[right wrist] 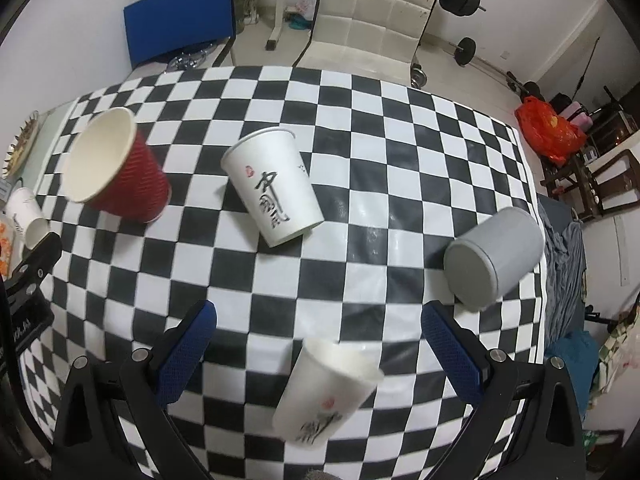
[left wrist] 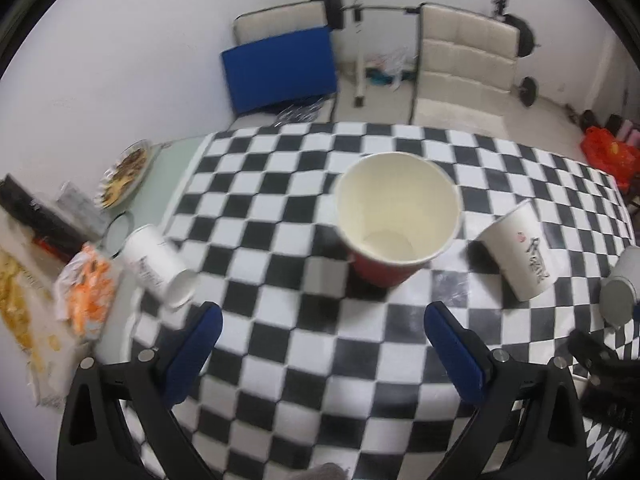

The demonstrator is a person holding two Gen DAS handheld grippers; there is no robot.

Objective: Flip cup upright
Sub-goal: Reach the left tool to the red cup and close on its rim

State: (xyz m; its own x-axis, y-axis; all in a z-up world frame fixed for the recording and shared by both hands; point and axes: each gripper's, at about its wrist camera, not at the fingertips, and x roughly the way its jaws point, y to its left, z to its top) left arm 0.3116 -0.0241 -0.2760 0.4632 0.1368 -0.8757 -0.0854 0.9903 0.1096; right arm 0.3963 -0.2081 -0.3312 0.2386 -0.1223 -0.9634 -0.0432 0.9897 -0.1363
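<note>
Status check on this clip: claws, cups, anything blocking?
Both claws, left and right, open, empty. Red cup upright; grey cup upside down, untouched. White cup between right claw's fingers, ungripped. Nothing blocking.

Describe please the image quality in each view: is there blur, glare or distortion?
Left wrist view: slight motion blur softens the red ribbed paper cup and the squares of the black-and-white checkered tablecloth. Right wrist view: sharper overall, but the nearest white paper cup with calligraphy is blurred, and glare shines on the cloth near the grey cylindrical cup. Both views: strong fisheye bending, dark corners.
</note>
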